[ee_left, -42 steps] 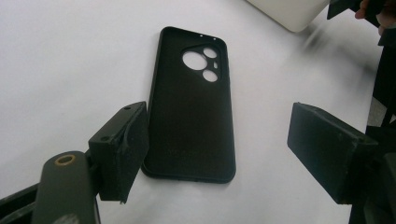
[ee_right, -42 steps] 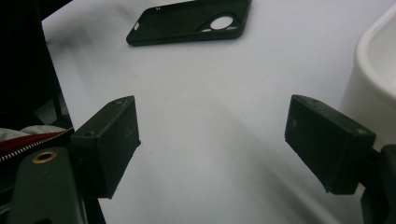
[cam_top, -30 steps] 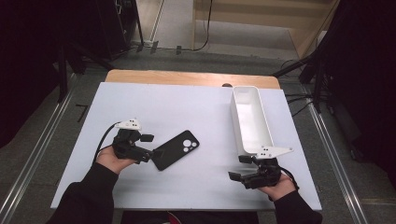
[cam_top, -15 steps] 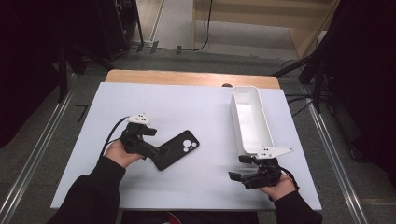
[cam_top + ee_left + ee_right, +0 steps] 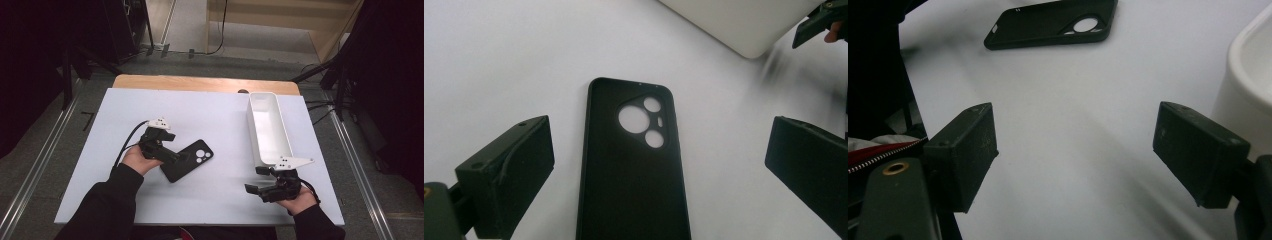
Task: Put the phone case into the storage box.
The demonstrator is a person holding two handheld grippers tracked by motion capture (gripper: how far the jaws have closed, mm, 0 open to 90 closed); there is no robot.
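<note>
White tabletop (image 5: 220, 120) spreads under both my hands, with a wooden edge at the far side and dark floor around it. My left gripper (image 5: 167, 152) hangs just over the near end of the flat black rubbery phone case (image 5: 187, 160), which lies inner side up near the middle of the table, its camera cut-out toward the long white plastic tray (image 5: 270, 127) on the right. In the left gripper view my jaws stand wide apart with the phone case (image 5: 631, 165) between them, holding nothing yet. My right gripper (image 5: 272, 187) rests near the table's front edge, just beside the tray's near end, jaws also spread wide and empty; from there the phone case (image 5: 1050, 22) lies well apart.

My worry is the closing. The case is thin and lies flat, so if I come down too high the jaws may shut above its rim and skid off. Too low, and they scrape the tabletop and push the case away. It is also soft, I judge, so a hard squeeze across its width could buckle it and let it spring out. Gripped at one end only, it may droop or twist on the way up.
</note>
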